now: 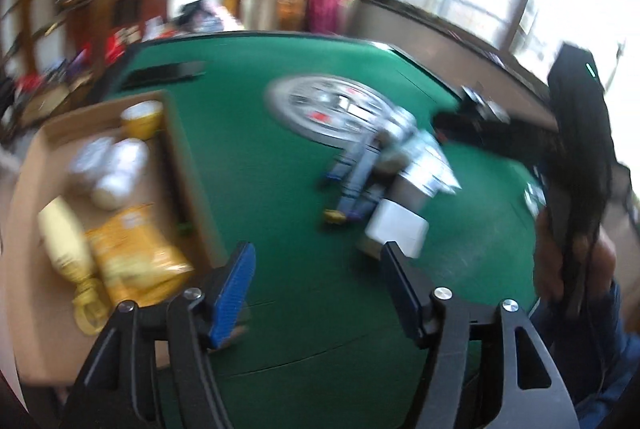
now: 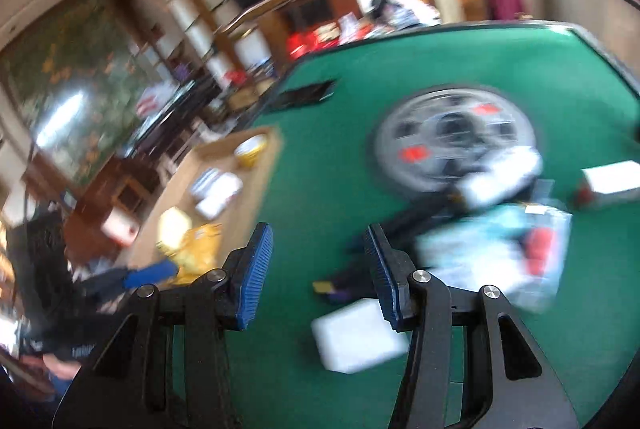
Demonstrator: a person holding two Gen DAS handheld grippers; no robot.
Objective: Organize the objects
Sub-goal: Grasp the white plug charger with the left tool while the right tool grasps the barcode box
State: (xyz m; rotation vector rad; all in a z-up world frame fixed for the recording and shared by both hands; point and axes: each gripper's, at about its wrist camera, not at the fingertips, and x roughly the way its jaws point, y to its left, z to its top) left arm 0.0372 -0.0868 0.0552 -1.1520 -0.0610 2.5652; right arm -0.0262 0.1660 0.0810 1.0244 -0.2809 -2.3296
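- Both views are blurred, so fine detail cannot be read.
- A green table (image 1: 304, 157) is seen in both views, with a round silver panel (image 1: 324, 105) set into its middle.
- A shallow cardboard box (image 1: 36, 189) lies on the table's left side in the left wrist view.
- Inside the box, a yellow cup (image 1: 142, 117) is seen at the far end, some white round items (image 1: 114, 165) in the middle, and a yellow snack bag (image 1: 136, 253) beside a pale yellow bottle (image 1: 66, 241) at the near end.
- A loose pile of packets (image 1: 400, 157) is left on the green surface, to the right of the box and just in front of the silver panel; what they are cannot be told.
- A white box (image 1: 396, 229) is seen at the near edge of that pile.
- The left gripper (image 1: 318, 261) is held above the table with its jaws apart and nothing between them; bare green surface is seen in the gap.
- The right gripper (image 2: 320, 249) is likewise spread and empty, held above the table, with the white box (image 2: 356, 333) below it and the packets (image 2: 496, 245) to its right.
- In the right wrist view a second white box (image 2: 612, 181) is seen farther right on the table.
- A hand (image 1: 568, 261) gripping a black handle is seen at the right edge of the left wrist view.
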